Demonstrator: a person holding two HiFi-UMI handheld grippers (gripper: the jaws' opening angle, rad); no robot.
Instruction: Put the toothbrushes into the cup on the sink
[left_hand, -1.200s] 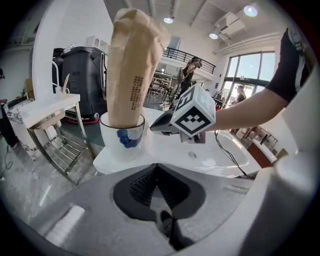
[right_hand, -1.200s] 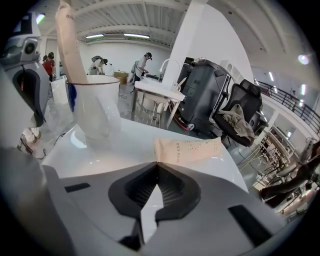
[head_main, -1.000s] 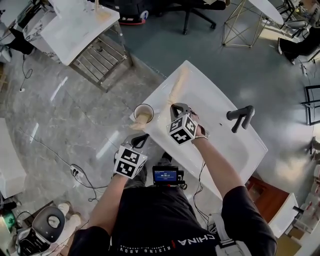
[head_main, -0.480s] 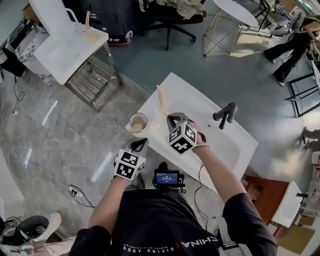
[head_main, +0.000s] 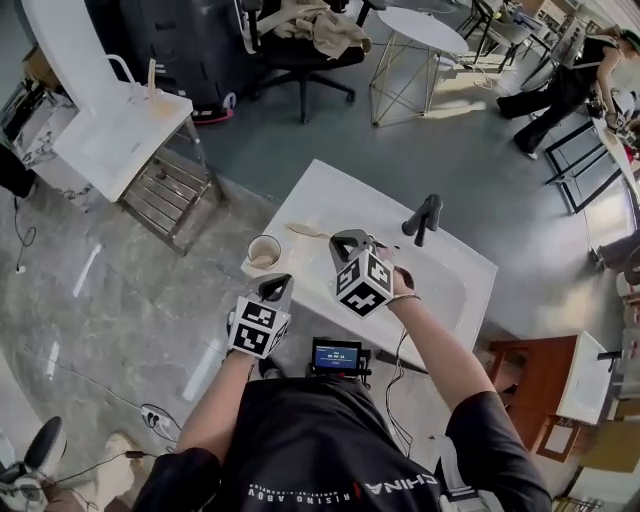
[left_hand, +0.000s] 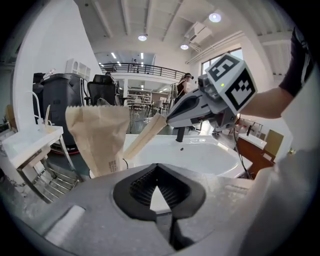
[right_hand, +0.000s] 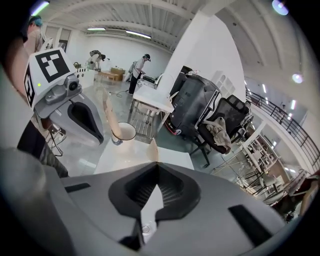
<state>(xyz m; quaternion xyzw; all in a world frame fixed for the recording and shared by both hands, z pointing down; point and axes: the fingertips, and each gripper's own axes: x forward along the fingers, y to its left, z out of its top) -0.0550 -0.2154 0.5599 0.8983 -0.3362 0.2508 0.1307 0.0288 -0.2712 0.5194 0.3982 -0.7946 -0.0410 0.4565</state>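
Observation:
A white cup (head_main: 263, 250) stands at the near left corner of the white sink (head_main: 455, 270), and a paper-wrapped toothbrush (right_hand: 107, 112) is upright in it. My right gripper (head_main: 345, 240) is shut on the end of a second paper-wrapped toothbrush (head_main: 305, 231), which slants down and left toward the cup. In the left gripper view that toothbrush (left_hand: 145, 135) runs from the right gripper (left_hand: 182, 112) down beside the first tan packet (left_hand: 97, 140). My left gripper (head_main: 276, 290) hangs just before the sink's front edge, below the cup, shut with nothing in it.
A dark faucet (head_main: 422, 217) rises at the sink's far side. A white table (head_main: 115, 135) with a metal rack under it stands to the left. A black chair (head_main: 300, 40) and a round table (head_main: 420, 25) are farther back. Cables lie on the floor.
The toothbrush in my right gripper has swung from pointing away along the sink to pointing left toward the cup. The head view has shifted; the left gripper stays below the cup.

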